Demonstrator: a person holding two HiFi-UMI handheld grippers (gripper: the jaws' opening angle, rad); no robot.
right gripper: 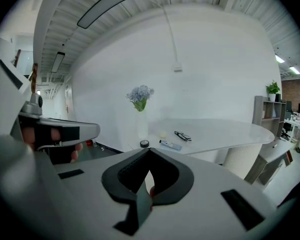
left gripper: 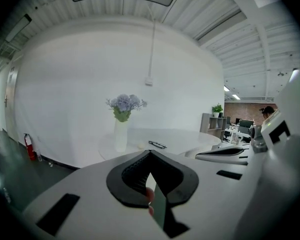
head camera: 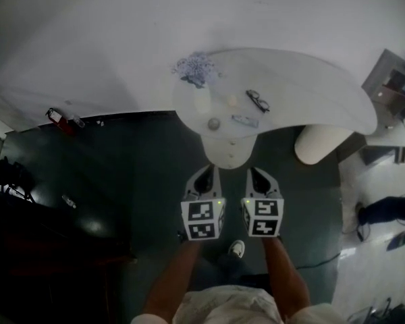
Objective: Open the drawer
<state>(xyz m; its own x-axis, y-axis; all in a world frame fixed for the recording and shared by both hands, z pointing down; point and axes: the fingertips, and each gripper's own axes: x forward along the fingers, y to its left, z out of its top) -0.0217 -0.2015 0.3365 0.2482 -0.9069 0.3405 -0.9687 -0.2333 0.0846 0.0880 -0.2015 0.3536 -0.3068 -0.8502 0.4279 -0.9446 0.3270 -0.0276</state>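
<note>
White and glossy, the curved bench stood ahead of me on a ribbed white pedestal, over a dark floor. I could not pick out the drawer in any view; the bench edge and pedestal showed me no front or handle, so I cannot say how it looked.

On the bench top stood a white vase of pale blue flowers. Near it lay a pair of dark-framed glasses, a roll of tape and a small blue tube.

I held the left gripper and the right gripper side by side, well short of the bench and pointed toward the pedestal. Their marker cubes faced the head camera. In its own view the left gripper's jaws were together at the tips with nothing between them. The right gripper's jaws were likewise together and empty.

A red fire extinguisher stood by the wall to the left.
</note>
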